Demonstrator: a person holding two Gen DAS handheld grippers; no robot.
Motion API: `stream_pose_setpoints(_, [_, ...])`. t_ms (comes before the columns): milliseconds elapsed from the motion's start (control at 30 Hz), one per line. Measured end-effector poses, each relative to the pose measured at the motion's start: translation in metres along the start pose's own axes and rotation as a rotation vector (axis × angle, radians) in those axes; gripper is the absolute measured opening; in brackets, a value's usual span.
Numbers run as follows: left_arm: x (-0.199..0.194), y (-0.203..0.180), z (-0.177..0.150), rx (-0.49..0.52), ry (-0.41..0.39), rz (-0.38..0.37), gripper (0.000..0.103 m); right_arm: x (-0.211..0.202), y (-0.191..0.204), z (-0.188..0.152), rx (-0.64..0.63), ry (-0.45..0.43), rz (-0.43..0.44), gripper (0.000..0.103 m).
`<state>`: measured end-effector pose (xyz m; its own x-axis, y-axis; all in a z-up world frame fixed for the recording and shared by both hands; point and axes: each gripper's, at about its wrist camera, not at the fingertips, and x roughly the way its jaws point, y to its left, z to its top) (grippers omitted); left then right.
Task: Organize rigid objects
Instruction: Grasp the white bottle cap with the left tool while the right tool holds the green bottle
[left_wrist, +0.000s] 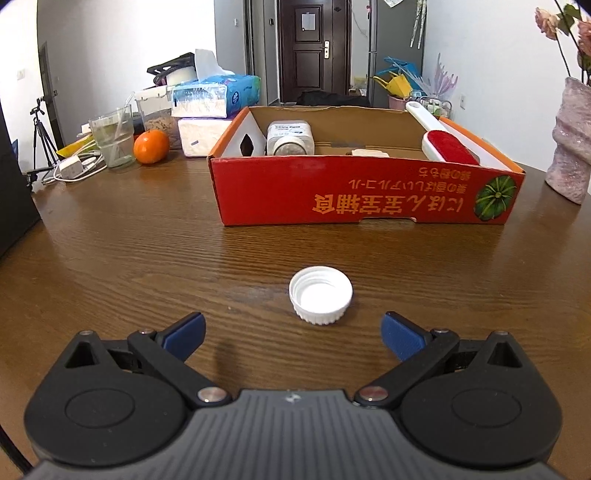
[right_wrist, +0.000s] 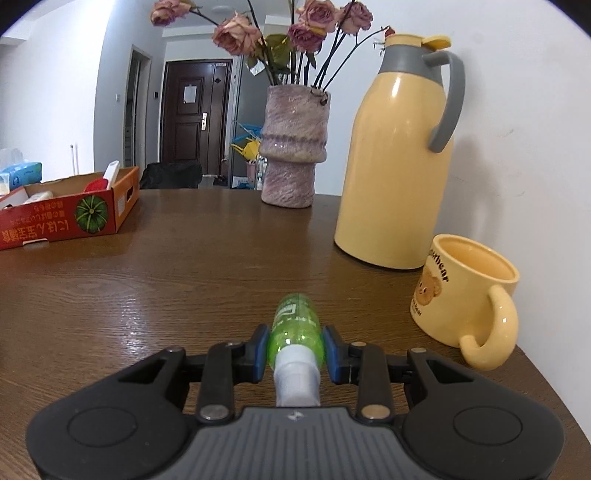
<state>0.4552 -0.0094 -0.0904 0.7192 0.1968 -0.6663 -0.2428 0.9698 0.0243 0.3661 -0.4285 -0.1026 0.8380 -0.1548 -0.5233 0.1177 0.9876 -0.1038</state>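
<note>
A white bottle cap (left_wrist: 320, 295) lies open side up on the wooden table, just ahead of my left gripper (left_wrist: 293, 326), which is open and empty with its blue pads on either side of it. Behind the cap stands a red cardboard box (left_wrist: 365, 194) holding a white pill bottle (left_wrist: 290, 138), a red lint brush (left_wrist: 448, 142) and a white carton (left_wrist: 245, 140). My right gripper (right_wrist: 295, 345) is shut on a small green bottle (right_wrist: 297, 325) with a white neck, lying along the fingers just above the table. The box also shows in the right wrist view (right_wrist: 62, 218).
An orange (left_wrist: 151, 146), a glass (left_wrist: 112, 136), tissue packs (left_wrist: 216, 96) and a charger (left_wrist: 72, 166) sit at the back left. A pink vase (right_wrist: 293, 147) with dried roses, a yellow thermos (right_wrist: 397, 155) and a yellow mug (right_wrist: 469, 295) stand to the right.
</note>
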Motion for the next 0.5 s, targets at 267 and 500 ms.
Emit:
stream_pose_setpoints(267, [0.021, 0.004, 0.008, -0.007, 0.005, -0.026, 0.099, 0.008, 0.007, 0.001, -0.001, 0.029, -0.003, 0.03])
stream_pose_setpoints(500, [0.022, 0.0, 0.01, 0.031, -0.019, -0.078, 0.043, 0.013, 0.014, 0.002, -0.017, 0.057, 0.001, 0.03])
